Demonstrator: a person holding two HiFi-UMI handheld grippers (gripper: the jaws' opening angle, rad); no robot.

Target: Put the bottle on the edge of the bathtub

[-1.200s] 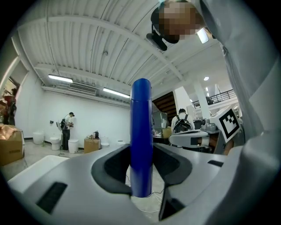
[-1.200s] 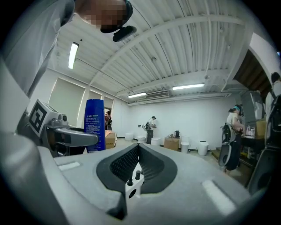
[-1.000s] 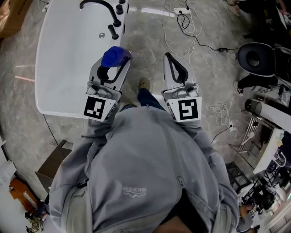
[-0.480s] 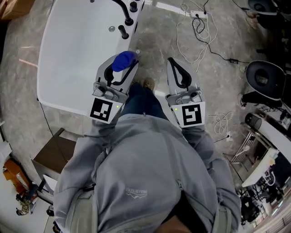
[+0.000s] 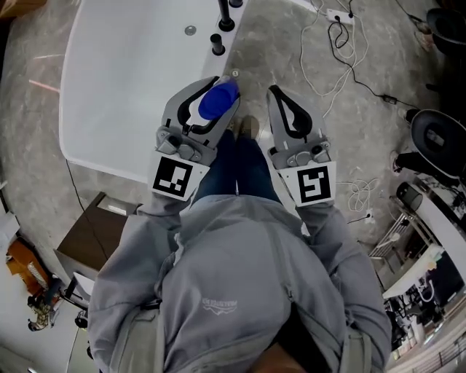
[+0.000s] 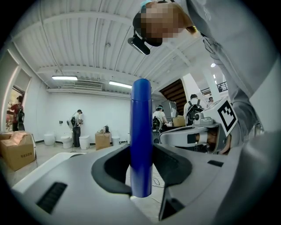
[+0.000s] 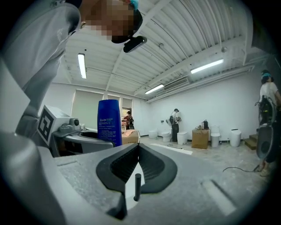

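A blue bottle [image 5: 216, 101] stands upright between the jaws of my left gripper [image 5: 220, 82], which is shut on its lower body [image 6: 141, 145]. In the head view it hangs by the right rim of the white bathtub [image 5: 116, 80], below the black faucet knobs [image 5: 215, 44]. My right gripper [image 5: 274, 92] is beside it over the floor, jaws shut with nothing between them [image 7: 138, 147]. The right gripper view shows the bottle [image 7: 109, 121] to its left. Whether the bottle touches the rim is hidden.
Cables and a power strip [image 5: 336, 16] lie on the grey floor at the upper right. A brown box [image 5: 95, 237] sits by the tub's near corner. A black round stool [image 5: 439, 138] stands at the right. The person's shoe [image 5: 248, 127] is between the grippers.
Both grippers have moved together and sunk, with the bottle still held in the left one. The tub and faucet have slid toward the head view's top.
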